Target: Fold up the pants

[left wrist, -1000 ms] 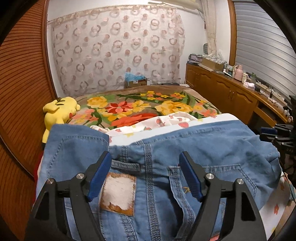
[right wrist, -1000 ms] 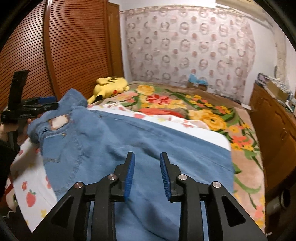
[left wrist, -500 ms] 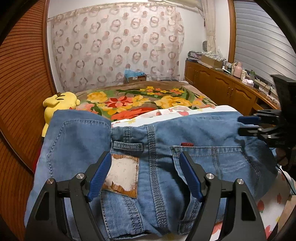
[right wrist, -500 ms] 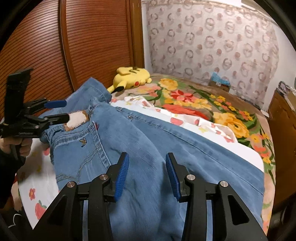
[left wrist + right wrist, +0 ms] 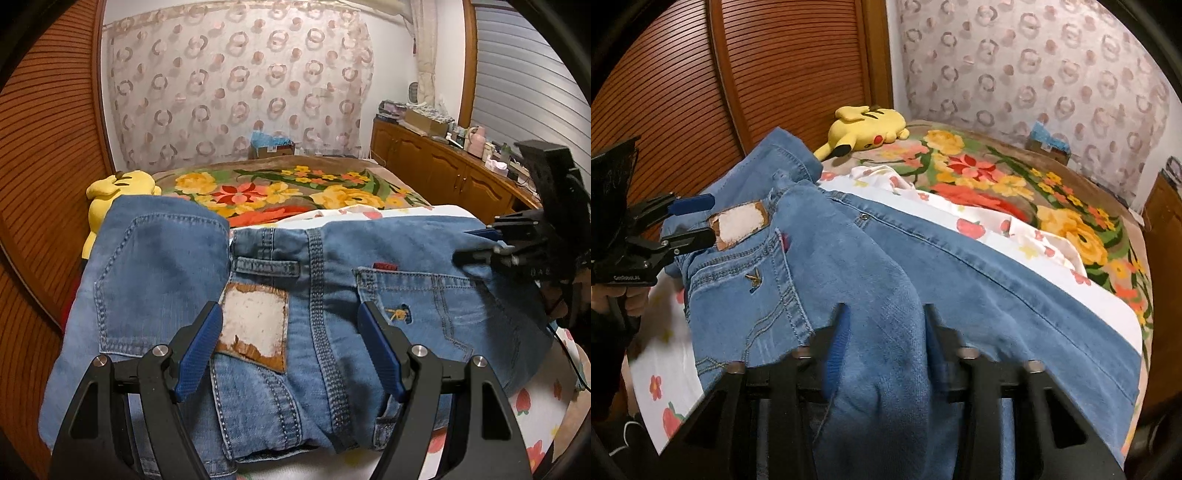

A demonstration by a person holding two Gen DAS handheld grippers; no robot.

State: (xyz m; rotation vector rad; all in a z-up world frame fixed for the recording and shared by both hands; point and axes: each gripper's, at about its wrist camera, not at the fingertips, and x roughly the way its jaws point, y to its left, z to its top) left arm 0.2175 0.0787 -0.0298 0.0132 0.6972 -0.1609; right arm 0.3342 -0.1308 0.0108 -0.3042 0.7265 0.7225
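Blue jeans (image 5: 314, 280) lie back side up on the bed, waistband nearest the left wrist camera, legs running off to the right (image 5: 1015, 295). My left gripper (image 5: 290, 308) hovers open over the waistband, above the worn leather patch (image 5: 255, 325). From the right wrist view it sits at the jeans' left end (image 5: 698, 218). My right gripper (image 5: 884, 310) is blurred; its jaws are closing on a raised fold of denim at the seat, which fills the gap between them. In the left wrist view it shows at the jeans' right edge (image 5: 469, 243).
A white strawberry-print sheet (image 5: 997, 229) lies under the jeans on a floral blanket (image 5: 295, 188). A yellow plush toy (image 5: 866, 127) rests by the slatted wooden doors (image 5: 701, 92). A wooden cabinet (image 5: 443, 166) with clutter lines the right side. A hand (image 5: 631, 299) holds the left gripper.
The right gripper has slid along the jeans toward the seat, widened its jaws, and now narrows them around a denim fold. The left gripper stays open and has come slightly closer to the waistband.
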